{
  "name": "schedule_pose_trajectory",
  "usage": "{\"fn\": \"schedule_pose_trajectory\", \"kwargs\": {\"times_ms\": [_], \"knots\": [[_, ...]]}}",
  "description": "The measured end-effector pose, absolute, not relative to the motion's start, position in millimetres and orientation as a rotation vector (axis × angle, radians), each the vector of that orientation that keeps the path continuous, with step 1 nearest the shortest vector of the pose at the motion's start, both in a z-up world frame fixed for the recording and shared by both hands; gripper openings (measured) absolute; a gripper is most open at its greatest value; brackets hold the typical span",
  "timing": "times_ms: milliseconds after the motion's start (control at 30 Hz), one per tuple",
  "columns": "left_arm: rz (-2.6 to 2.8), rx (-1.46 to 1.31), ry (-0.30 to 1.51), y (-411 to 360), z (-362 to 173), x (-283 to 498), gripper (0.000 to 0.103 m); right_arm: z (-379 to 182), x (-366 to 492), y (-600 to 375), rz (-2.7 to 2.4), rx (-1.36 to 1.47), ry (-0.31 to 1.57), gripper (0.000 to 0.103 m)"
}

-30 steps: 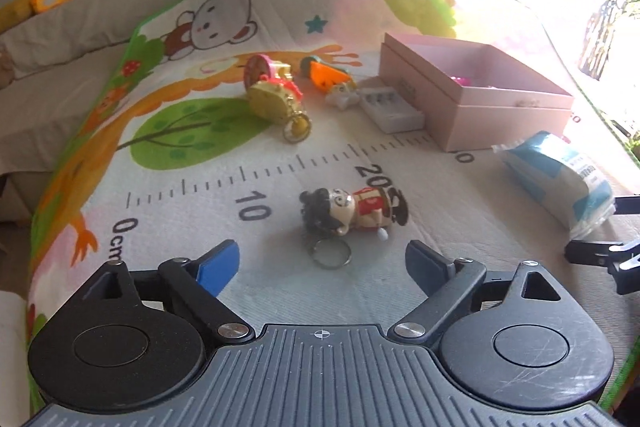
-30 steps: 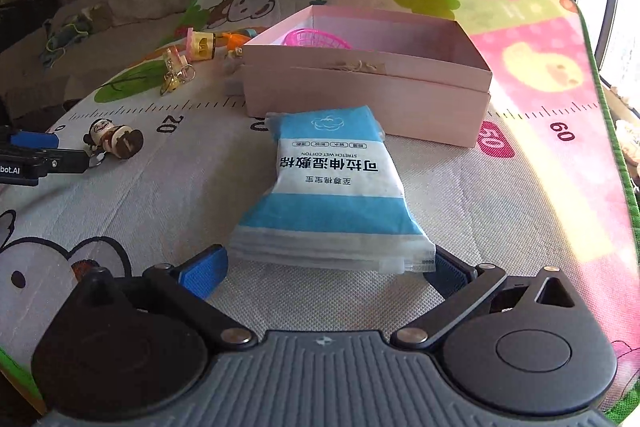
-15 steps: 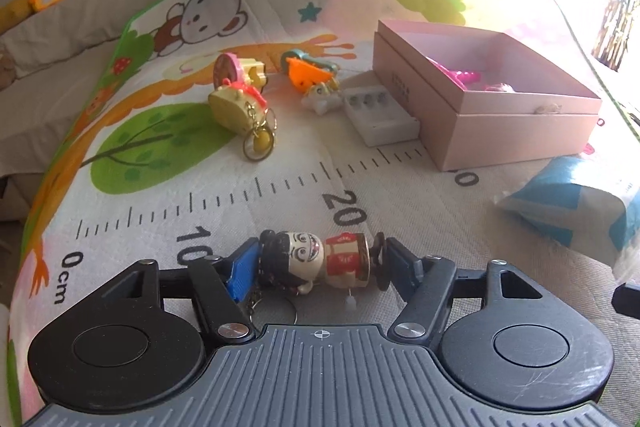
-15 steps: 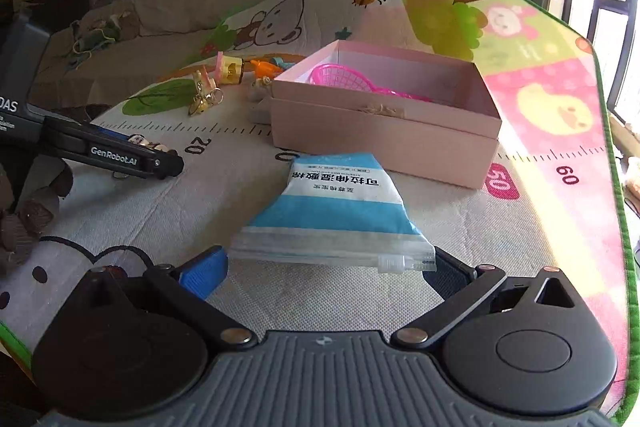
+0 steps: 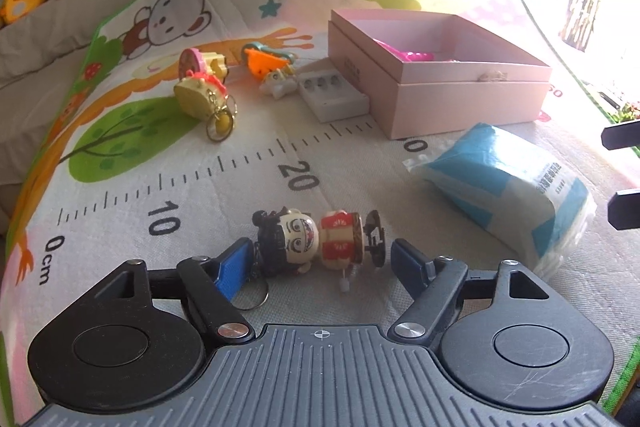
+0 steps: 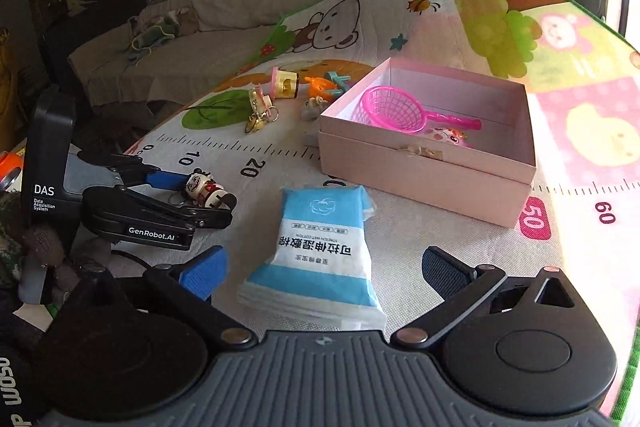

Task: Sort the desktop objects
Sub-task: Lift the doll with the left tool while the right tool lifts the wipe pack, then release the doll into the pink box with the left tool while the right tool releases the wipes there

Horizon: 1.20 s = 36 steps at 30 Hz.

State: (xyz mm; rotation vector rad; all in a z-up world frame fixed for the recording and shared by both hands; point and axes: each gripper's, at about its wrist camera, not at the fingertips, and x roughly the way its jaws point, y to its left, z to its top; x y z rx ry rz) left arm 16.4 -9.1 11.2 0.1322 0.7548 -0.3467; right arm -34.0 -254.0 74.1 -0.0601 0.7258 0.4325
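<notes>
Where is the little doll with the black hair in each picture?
Left wrist view: the doll keychain lies on the mat low in the middle, between the left gripper fingers, which have just been opening.
Right wrist view: the same doll is at the left, between that gripper's fingers.
Shared landmark: the pink box, beyond the doll in both.

doll keychain left of wipes pack | box behind both
</notes>
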Motion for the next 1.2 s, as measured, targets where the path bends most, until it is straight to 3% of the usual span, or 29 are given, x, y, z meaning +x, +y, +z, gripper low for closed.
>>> {"fn": "schedule_pose_trajectory", "kwargs": {"times_ms": [67,333,400,600,733,1033,1200], "knots": [[-0.391,0.133,0.743,-11,11,9,0.091,72,-30,-255,0.403,-0.053,0.723,0.103],[-0.326,0.117,0.764,-25,9,9,0.095,58,14,-224,0.362,-0.085,0.754,0.101],[-0.295,0.106,0.767,-28,11,14,0.094,53,19,-217,0.387,-0.112,0.773,0.086],[-0.257,0.115,0.756,-35,8,20,0.089,40,25,-221,0.399,-0.104,0.87,0.058],[-0.267,0.114,0.743,-35,10,20,0.07,41,18,-228,0.376,-0.111,0.882,0.057],[-0.359,0.114,0.748,-41,20,0,0.069,51,-8,-243,0.346,-0.111,0.907,0.053],[-0.418,0.113,0.674,-49,55,-9,0.069,95,-19,-271,0.35,-0.011,0.811,0.052]]}}
